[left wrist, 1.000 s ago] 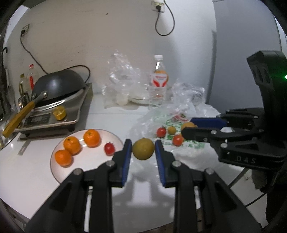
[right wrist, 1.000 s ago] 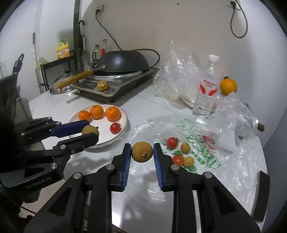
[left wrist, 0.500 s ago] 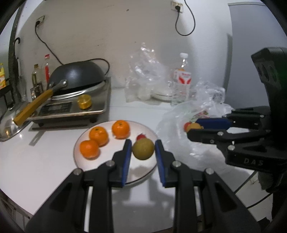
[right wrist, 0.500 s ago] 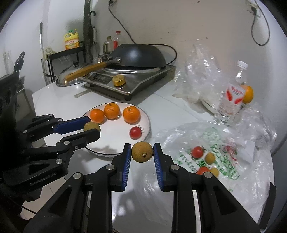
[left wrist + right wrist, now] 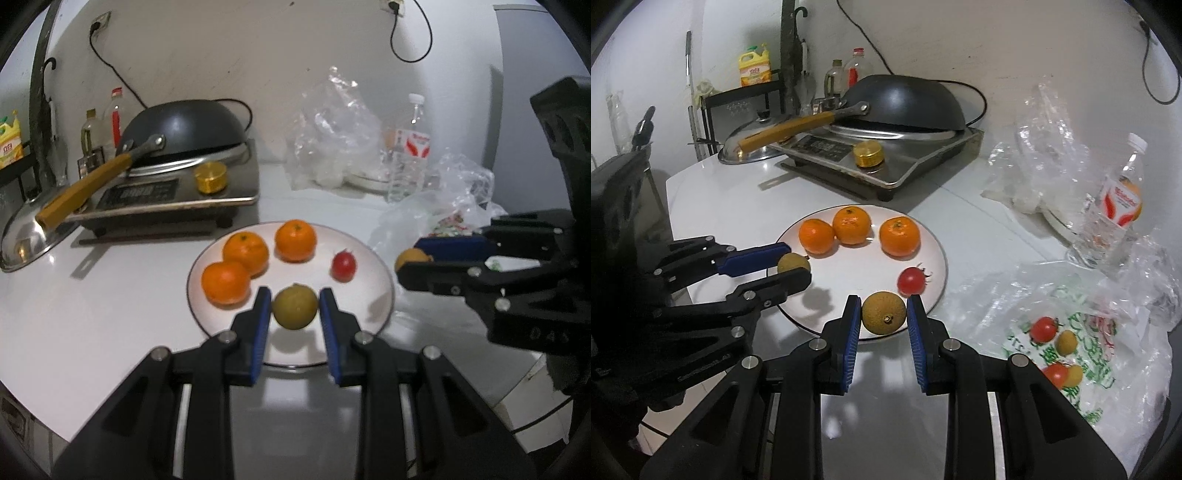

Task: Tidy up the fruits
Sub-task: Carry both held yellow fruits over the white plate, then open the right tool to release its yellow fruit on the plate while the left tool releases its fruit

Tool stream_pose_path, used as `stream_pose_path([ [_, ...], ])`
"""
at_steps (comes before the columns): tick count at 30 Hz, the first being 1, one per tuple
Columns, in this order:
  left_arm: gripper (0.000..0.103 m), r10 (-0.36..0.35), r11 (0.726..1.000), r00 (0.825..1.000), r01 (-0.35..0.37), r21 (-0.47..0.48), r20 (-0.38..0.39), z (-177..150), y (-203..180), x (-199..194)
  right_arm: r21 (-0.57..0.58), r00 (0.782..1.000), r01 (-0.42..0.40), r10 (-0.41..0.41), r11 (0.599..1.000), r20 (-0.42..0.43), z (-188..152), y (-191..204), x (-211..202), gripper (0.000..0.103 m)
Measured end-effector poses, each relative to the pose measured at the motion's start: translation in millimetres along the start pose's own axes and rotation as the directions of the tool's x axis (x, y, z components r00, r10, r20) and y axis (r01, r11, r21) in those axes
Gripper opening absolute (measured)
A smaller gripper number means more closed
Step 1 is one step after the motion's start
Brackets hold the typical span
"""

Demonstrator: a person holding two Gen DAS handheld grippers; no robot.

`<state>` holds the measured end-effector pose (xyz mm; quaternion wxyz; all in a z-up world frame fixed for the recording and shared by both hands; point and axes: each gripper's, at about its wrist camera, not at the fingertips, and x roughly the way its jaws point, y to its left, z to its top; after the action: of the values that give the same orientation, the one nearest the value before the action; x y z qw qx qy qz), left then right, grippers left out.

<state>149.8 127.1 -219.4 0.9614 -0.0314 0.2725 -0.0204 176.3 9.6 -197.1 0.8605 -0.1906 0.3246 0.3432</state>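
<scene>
A white plate point(image 5: 373, 295) point(image 5: 934, 251) holds three oranges point(image 5: 245, 253) point(image 5: 851, 225) and a red tomato point(image 5: 343, 266) point(image 5: 911, 281). My left gripper point(image 5: 294, 314) is shut on a brown-yellow round fruit point(image 5: 294, 308) just above the plate's near part; the right wrist view shows it at the plate's left rim point(image 5: 793, 265). My right gripper point(image 5: 883, 317) is shut on a second brown round fruit point(image 5: 884, 313) over the plate's near edge; the left wrist view shows it right of the plate point(image 5: 412, 258). More tomatoes and small yellow fruits point(image 5: 1065, 341) lie on a plastic bag point(image 5: 1108, 332).
An induction cooker with an upturned black wok point(image 5: 184, 129) point(image 5: 905, 99) stands behind the plate, a steel lid point(image 5: 26, 232) to its left. A water bottle point(image 5: 1115, 206) and crumpled clear bags point(image 5: 332, 140) stand at the back right. A rack with bottles point(image 5: 753, 70) stands beyond the table.
Both grippers have moved left from over the plastic bag to the plate, each still holding its brown fruit. The plate now lies right under both.
</scene>
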Motion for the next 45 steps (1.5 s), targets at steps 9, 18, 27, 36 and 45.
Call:
stream_pose_path([
  [9, 0.027, 0.008, 1.000, 1.000, -0.008, -0.013, -0.028, -3, 18, 16, -0.010, 0.999, -0.025, 0.025, 1.000, -0.031, 4, 13, 23, 0.027],
  [18, 0.027, 0.001, 1.000, 0.998, -0.003, -0.021, -0.057, -6, 31, 27, -0.019, 0.997, -0.058, 0.057, 0.998, -0.060, 8, 24, 46, 0.027],
  [27, 0.029, -0.016, 0.999, 0.998, 0.013, -0.039, -0.054, -4, 40, 28, -0.019, 0.992, -0.083, 0.081, 0.996, -0.097, 7, 28, 65, 0.027],
  [36, 0.029, -0.021, 0.997, 0.999, 0.018, -0.074, -0.046, -2, 45, 20, -0.031, 0.989, -0.103, 0.099, 0.994, -0.106, 9, 34, 71, 0.027],
  [45, 0.030, -0.011, 0.996, 0.999, 0.008, -0.087, -0.032, -3, 44, 9, -0.028, 0.990, -0.111, 0.108, 0.993, -0.094, 8, 36, 62, 0.027],
])
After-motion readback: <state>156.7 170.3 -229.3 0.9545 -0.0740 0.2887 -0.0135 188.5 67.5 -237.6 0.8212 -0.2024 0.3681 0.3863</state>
